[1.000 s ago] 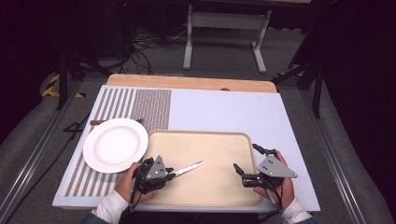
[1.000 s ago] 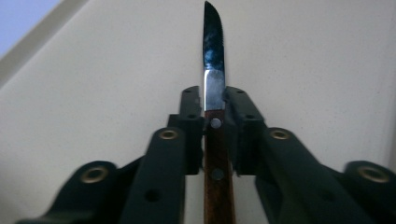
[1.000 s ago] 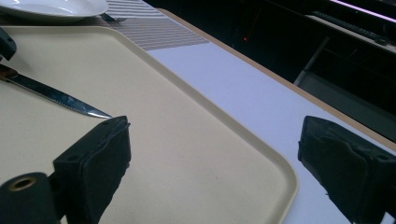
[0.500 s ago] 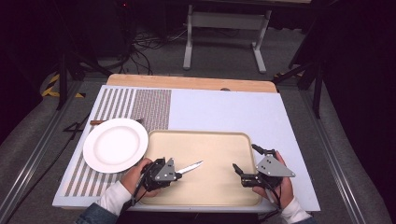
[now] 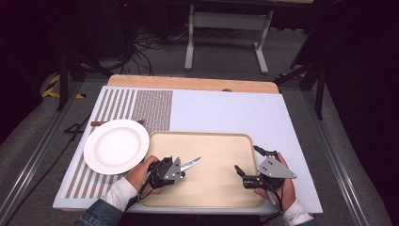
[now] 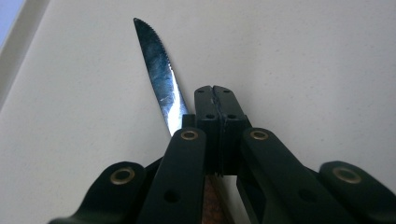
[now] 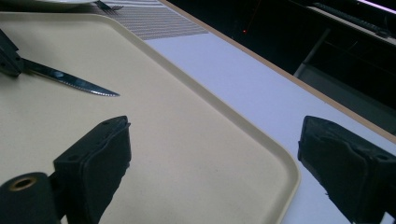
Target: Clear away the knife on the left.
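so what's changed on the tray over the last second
The left hand-held gripper has just closed on the knife by its handle and carried it a little rightward over the tray. The right hand-held gripper, jaws open, and the plate stayed put.

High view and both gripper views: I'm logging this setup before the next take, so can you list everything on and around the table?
knife: one, steel serrated blade with brown handle, over the tray's left part, handle clamped in the left tongs
tray: one, beige, at the table's near middle
plate: one, white, left of the tray on the striped mat
striped mat: one, grey and white, on the table's left part
fork: one, brown handle, behind the plate, partly hidden
table: one, pale blue top, wooden far edge
stand: one, grey, on the floor beyond the table
left tongs: black, shut on the knife
right tongs: black, open, over the tray's right edge
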Available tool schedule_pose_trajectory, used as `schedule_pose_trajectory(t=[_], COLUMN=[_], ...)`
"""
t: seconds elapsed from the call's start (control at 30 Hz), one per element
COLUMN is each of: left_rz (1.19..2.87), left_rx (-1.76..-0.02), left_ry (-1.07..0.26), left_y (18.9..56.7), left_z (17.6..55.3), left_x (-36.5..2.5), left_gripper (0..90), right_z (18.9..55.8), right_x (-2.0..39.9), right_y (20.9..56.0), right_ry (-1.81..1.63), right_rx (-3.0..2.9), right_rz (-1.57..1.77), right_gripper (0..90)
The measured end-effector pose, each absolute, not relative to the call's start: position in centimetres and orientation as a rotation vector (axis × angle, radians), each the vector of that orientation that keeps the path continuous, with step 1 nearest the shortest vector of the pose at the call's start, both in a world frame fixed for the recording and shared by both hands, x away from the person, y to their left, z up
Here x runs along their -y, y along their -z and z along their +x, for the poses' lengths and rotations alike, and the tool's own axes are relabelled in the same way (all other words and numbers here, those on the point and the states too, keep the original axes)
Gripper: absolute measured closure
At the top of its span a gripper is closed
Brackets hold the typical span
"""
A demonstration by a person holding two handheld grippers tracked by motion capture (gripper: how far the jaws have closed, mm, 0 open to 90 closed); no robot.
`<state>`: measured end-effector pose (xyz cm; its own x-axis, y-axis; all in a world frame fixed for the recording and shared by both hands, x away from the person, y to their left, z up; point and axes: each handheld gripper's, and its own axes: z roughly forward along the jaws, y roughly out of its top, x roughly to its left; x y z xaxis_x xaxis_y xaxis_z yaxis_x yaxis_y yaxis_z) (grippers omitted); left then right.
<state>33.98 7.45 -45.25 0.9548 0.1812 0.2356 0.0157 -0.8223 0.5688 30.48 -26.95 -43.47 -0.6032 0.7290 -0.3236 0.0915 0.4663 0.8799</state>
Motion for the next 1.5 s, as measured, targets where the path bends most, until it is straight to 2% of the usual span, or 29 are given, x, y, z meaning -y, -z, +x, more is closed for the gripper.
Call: schedule_pose_trajectory(t=[0.47, 0.67, 1.0, 1.5], left_rz=[2.508, 2.523, 2.533, 2.526], left_rx=[-0.323, -0.346, -0.389, -0.417], left_ry=[-0.497, -0.530, -0.562, -0.536], left_y=[45.4, 45.4, 45.3, 45.4], left_z=[35.1, 34.9, 34.3, 33.0], left_x=[-9.5, -9.8, -10.7, -12.0], left_gripper=[89.3, 89.3, 89.5, 89.4], right_z=[30.6, 30.6, 30.6, 30.7], right_x=[26.9, 26.9, 27.0, 26.9], right_y=[43.6, 43.6, 43.6, 43.6], right_ry=[-1.125, -1.120, -1.110, -1.106], right_rx=[-2.016, -2.019, -2.017, -2.026], right_rz=[0.685, 0.681, 0.683, 0.687], right_gripper=[10.0, 9.9, 9.9, 9.9])
